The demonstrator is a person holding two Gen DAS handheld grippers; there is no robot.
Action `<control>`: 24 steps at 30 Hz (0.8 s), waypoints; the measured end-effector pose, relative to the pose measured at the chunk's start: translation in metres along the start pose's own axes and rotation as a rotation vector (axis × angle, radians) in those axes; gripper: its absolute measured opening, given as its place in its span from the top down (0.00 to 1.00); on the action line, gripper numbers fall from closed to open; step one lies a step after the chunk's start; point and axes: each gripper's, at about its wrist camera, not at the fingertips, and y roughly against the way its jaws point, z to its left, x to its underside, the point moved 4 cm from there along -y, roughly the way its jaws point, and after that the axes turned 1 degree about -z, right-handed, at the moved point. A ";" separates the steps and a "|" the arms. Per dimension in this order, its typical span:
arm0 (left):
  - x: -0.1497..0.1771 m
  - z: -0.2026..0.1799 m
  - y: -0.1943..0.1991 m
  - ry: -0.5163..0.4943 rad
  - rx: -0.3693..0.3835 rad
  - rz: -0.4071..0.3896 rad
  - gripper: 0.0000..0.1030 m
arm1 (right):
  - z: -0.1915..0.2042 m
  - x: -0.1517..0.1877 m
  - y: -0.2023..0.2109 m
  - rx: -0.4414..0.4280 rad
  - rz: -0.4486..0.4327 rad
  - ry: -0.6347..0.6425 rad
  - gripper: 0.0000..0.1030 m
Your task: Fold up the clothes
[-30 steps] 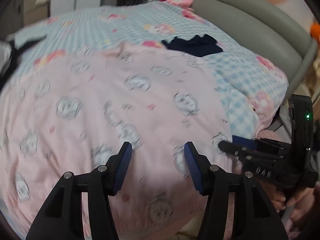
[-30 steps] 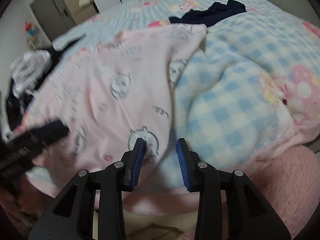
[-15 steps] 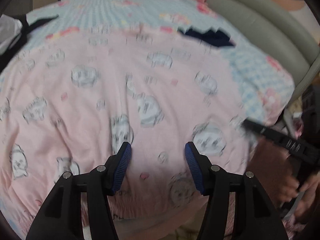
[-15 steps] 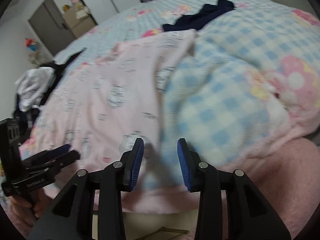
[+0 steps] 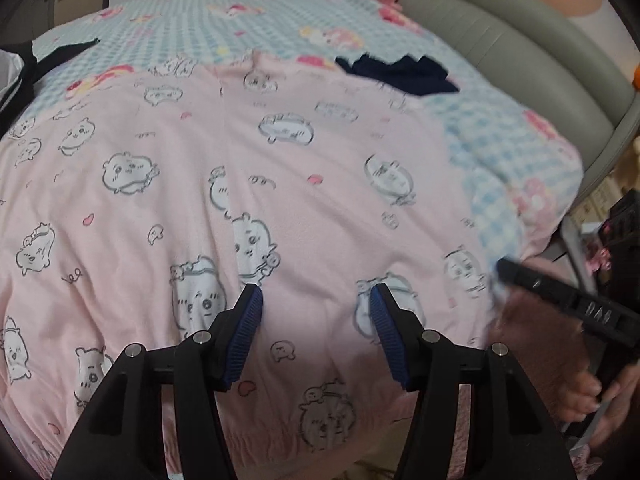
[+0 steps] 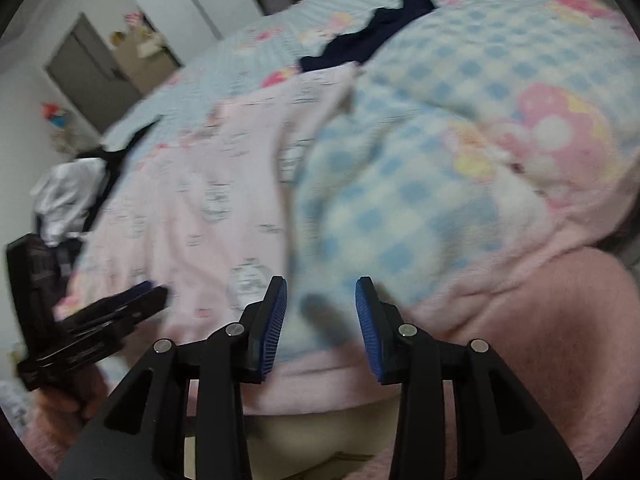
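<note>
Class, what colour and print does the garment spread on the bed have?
Pale pink garment with grey-outlined white cartoon animals and small pink marks; clearest in the left wrist view.

Soft, even room light, no glare. The left wrist view is fairly sharp on the pink garment (image 5: 280, 184), smeared toward its right edge. The right wrist view is motion-blurred across the checked blanket (image 6: 420, 184). Fisheye bending and dark corners frame both; faint shadows under the claws.
</note>
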 end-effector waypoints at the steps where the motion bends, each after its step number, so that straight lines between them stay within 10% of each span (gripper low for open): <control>1: -0.001 -0.002 -0.001 -0.003 0.001 -0.002 0.43 | 0.006 0.002 -0.006 -0.019 0.019 0.019 0.65; 6: 0.006 -0.002 -0.021 -0.062 -0.106 0.075 0.42 | 0.025 0.006 -0.030 0.027 0.076 0.070 0.63; 14: -0.022 -0.012 -0.018 -0.058 -0.053 0.030 0.42 | -0.001 -0.047 -0.008 0.015 -0.038 -0.011 0.63; 24: -0.061 -0.043 -0.049 -0.110 -0.039 0.020 0.43 | -0.010 -0.090 -0.060 -0.014 0.052 0.013 0.63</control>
